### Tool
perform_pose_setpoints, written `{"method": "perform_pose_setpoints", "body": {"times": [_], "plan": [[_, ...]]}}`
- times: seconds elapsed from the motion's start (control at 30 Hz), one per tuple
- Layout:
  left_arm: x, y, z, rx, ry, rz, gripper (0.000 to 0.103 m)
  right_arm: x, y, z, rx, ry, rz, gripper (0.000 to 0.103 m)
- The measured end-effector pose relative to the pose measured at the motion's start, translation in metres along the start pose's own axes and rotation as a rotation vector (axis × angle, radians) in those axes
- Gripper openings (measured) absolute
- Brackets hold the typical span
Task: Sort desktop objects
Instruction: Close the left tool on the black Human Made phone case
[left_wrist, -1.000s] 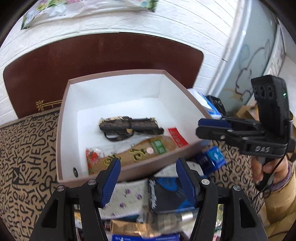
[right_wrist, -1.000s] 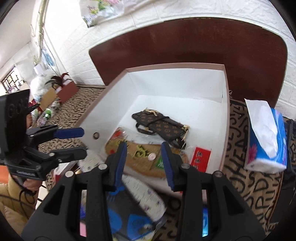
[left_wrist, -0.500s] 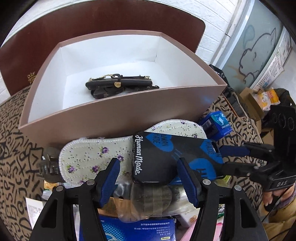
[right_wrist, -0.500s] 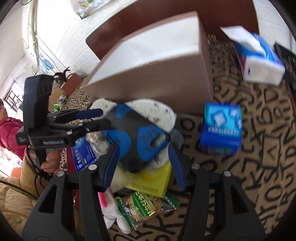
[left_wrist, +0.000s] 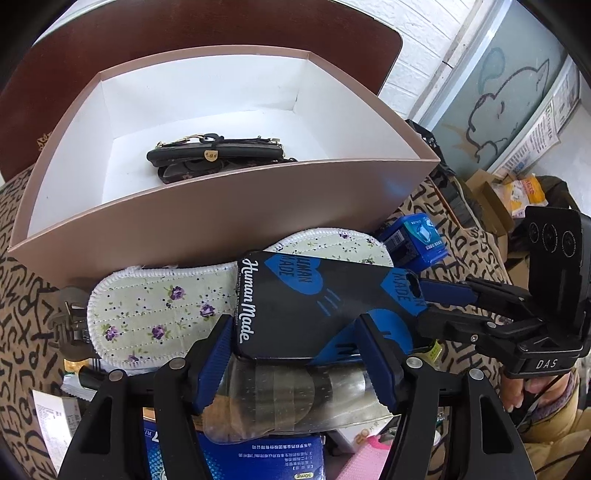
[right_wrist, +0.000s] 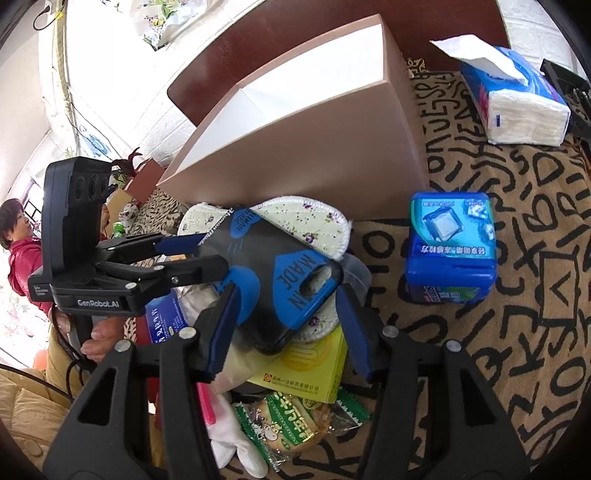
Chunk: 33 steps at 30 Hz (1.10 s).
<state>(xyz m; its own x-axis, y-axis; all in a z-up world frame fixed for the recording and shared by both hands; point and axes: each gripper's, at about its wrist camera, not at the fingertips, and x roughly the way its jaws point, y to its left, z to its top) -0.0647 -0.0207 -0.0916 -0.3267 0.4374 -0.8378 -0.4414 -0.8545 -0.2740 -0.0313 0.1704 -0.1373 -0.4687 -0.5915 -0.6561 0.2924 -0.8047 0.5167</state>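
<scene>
Both fisheye views are bright with even daylight and sharp through the middle, with no motion blur. Straight lines bow hard toward the edges: the pink box (left_wrist: 229, 221) bulges like a boat hull in the left wrist view, and black vignette fills the corners of both frames. In the right wrist view the window area (right_wrist: 22, 258) at the left edge is blown out to white, and the white brick wall (right_wrist: 122, 66) beside it is washed pale. Shadows are soft, gathering under the black phone case (left_wrist: 314, 295) and between the piled items. A faint bluish reflection sits on the box's outer wall.
</scene>
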Motion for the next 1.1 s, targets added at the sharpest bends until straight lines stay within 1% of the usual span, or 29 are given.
{"method": "perform_pose_setpoints", "body": {"times": [0.03, 0.13, 0.27, 0.37, 0.47, 0.53, 0.7, 0.8, 0.93, 1.1], "plan": [[0.0, 0.001, 0.0, -0.005, 0.0, -0.006, 0.067, -0.001, 0.0, 0.0, -0.001, -0.006, -0.004, 0.053], [-0.001, 0.0, 0.0, -0.008, 0.001, -0.019, 0.067, -0.005, 0.001, 0.0, -0.02, -0.026, -0.028, 0.051], [0.0, -0.001, -0.001, -0.01, 0.011, -0.033, 0.067, -0.003, 0.003, 0.003, -0.049, -0.037, -0.072, 0.051], [0.001, -0.001, -0.001, -0.01, 0.012, -0.025, 0.067, 0.001, 0.0, 0.005, -0.061, -0.032, -0.099, 0.046], [0.001, 0.003, 0.002, -0.03, 0.014, 0.005, 0.067, 0.008, -0.004, 0.005, -0.052, -0.014, -0.087, 0.041], [0.001, 0.003, 0.004, -0.029, 0.011, 0.02, 0.067, 0.01, -0.006, 0.003, -0.044, -0.008, -0.088, 0.041], [0.006, 0.0, 0.008, -0.012, 0.029, 0.036, 0.067, 0.01, -0.017, 0.002, 0.004, -0.003, -0.055, 0.041], [0.007, -0.003, 0.008, -0.006, 0.032, 0.043, 0.067, 0.009, -0.014, 0.001, -0.008, -0.01, -0.063, 0.04], [0.006, -0.004, 0.008, -0.014, 0.027, 0.034, 0.069, 0.008, -0.004, 0.003, -0.053, -0.029, -0.108, 0.038], [0.0, -0.007, 0.006, -0.015, 0.003, -0.01, 0.069, 0.0, 0.004, 0.004, -0.102, -0.066, -0.172, 0.036]]}}
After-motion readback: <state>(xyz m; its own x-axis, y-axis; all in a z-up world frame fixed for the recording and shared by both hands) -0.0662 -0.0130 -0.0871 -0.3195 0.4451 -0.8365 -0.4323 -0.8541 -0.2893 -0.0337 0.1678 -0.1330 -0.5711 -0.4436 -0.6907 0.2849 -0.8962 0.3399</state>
